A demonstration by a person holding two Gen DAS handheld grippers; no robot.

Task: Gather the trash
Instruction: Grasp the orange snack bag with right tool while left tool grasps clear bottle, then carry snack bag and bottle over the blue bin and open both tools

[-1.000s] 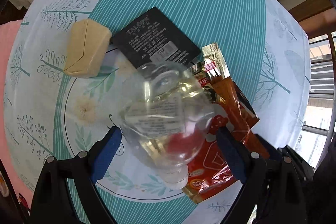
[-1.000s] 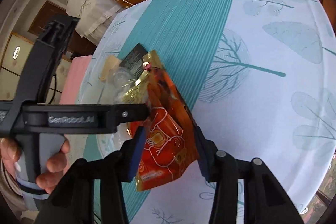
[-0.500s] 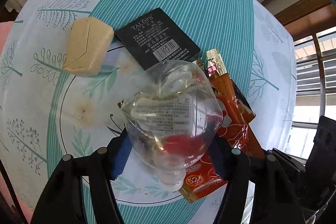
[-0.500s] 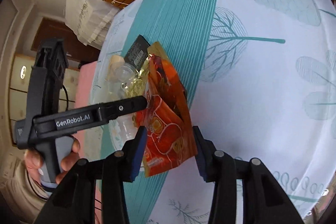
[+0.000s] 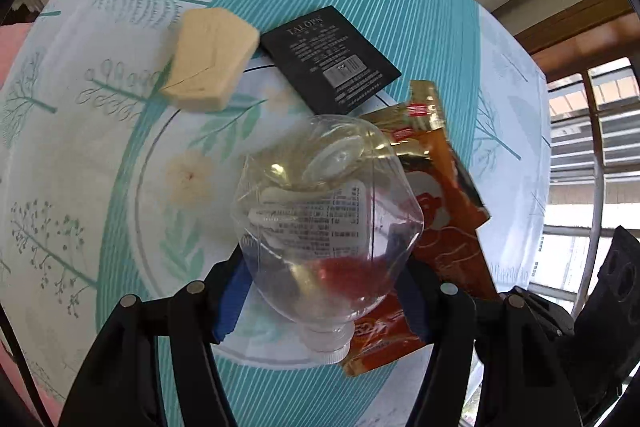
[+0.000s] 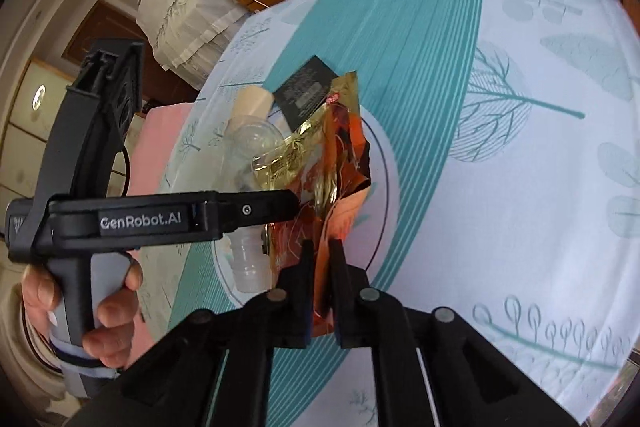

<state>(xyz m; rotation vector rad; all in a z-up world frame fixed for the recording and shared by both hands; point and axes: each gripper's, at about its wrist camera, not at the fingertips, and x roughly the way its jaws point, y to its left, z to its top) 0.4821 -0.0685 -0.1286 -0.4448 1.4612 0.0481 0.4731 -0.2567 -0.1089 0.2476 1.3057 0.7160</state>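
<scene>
1. Gripping stage of the trash pick-up: both tools have an item each, nothing is binned yet, and no bin shows in either view.
2. Left hand-held gripper (image 5: 324, 291): jaws part-way open and clamped on the lower body of the clear plastic bottle (image 5: 328, 219), blue pads against its sides. The bottle hangs cap-down, base pointing away from the camera, and looks just clear of the counter (image 5: 120, 187).
3. Right hand-held gripper (image 6: 320, 267): jaws have just been closing and now stand almost fully together, pinching the bottom edge of the orange snack wrapper (image 6: 320, 187). The wrapper crumples upward from the jaws, gold end on top.
4. Landmark = bottle. The wrapper sits just beside it on its right in the left wrist view, touching or nearly so; I cannot tell which.
5. Black card packet (image 5: 332, 59) lies flat on the counter beyond the bottle, and the beige wedge-shaped box (image 5: 208, 59) beyond and to the bottle's left, next to the packet. Both ungrabbed.
6. Next move, my call: lift both items clear and carry them to wherever the trash goes, keeping the pinch firm since thin foil may slip. Then return for the packet and the box.
</scene>
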